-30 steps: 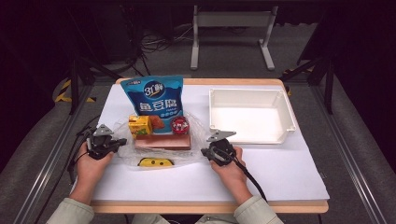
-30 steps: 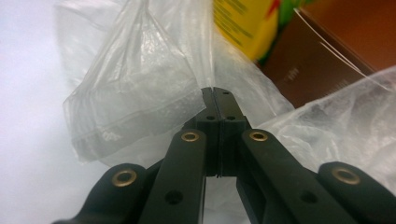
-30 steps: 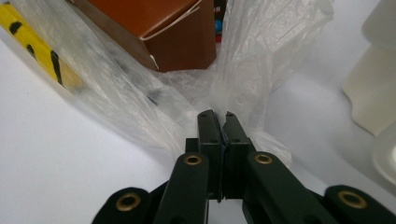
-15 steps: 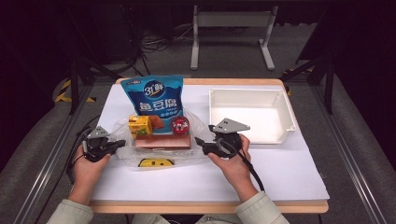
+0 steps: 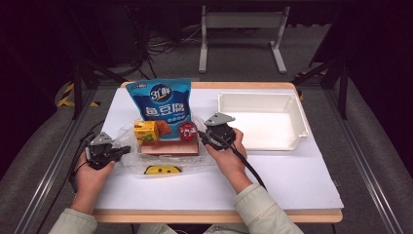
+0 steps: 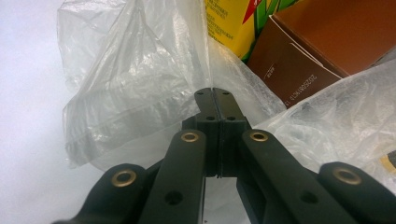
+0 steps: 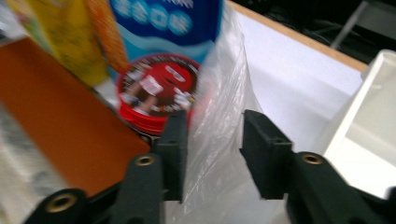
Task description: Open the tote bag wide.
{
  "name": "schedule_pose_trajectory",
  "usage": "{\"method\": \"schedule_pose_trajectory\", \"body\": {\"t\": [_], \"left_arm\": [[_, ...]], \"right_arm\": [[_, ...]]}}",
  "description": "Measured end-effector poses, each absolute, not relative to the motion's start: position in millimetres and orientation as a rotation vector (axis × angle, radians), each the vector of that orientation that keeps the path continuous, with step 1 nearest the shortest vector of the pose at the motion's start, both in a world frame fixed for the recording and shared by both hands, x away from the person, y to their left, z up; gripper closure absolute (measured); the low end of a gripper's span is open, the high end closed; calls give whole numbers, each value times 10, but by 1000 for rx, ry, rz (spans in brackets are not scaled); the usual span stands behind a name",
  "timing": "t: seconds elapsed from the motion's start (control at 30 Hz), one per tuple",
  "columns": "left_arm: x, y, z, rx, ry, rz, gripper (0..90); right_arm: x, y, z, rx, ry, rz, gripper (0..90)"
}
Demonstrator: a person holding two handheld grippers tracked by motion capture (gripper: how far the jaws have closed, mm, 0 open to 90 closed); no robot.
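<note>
A clear plastic bag [image 5: 127, 162] lies on the white table cover around a brown box [image 5: 170, 147], a yellow carton [image 5: 145, 130], a red round tin [image 5: 187, 130] and a small yellow packet [image 5: 163, 170]. Behind them stands a blue snack pouch [image 5: 158, 100]. At the bag's left edge my left gripper [image 5: 122, 151] is shut, its jaws pressed together on the film [image 6: 140, 93]. My right gripper [image 5: 204, 140] is at the bag's right edge beside the tin. In the right gripper view the right gripper [image 7: 215, 135] is open, with bag film [image 7: 219, 107] hanging between its jaws.
A white empty tray [image 5: 297, 117] sits to the right of the goods, close to my right hand. Bare white cover [image 5: 292, 175] spreads in front of the tray. A metal stand [image 5: 241, 29] is on the floor beyond the table.
My right gripper has moved forward and left from the table's front area to the bag's right edge by the red tin. The left gripper has barely shifted.
</note>
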State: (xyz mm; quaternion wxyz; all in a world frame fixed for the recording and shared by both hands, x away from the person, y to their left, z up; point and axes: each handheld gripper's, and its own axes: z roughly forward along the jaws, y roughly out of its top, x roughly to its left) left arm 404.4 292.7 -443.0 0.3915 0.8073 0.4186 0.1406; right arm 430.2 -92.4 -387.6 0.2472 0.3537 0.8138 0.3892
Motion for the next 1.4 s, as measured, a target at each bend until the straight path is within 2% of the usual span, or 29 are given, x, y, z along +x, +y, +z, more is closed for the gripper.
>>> {"method": "schedule_pose_trajectory", "body": {"t": [0.13,0.33,0.67,0.9,1.03,1.2,1.23,1.27,1.3,1.4], "left_arm": [[4045,2929,-4431,2049,1062,356,899],[4043,2928,-4435,2048,1060,358,900],[4059,2917,-4458,2050,1062,357,900],[4041,2915,-4472,2077,1063,333,900],[4012,2911,-4469,2088,1046,321,866],[3943,2952,-4415,2041,998,331,662],[3930,2960,-4397,2032,986,326,631],[3930,2960,-4397,2032,986,326,608],[3918,2964,-4383,2021,972,329,608],[3877,2979,-4335,1978,950,321,525]], "right_arm": [[4350,-891,-3993,984,2239,990,760],[4374,-860,-4122,987,2289,918,883],[4416,-874,-4309,1035,2407,811,900],[4394,-939,-4319,1063,2458,793,900],[4342,-1006,-4257,1059,2441,843,843],[4252,-1096,-4042,1008,2376,1001,670],[4240,-1111,-3999,999,2353,1035,608],[4240,-1111,-3999,999,2353,1035,608],[4227,-1125,-3956,982,2330,1077,548],[4200,-1178,-3822,969,2272,1200,453]]}}
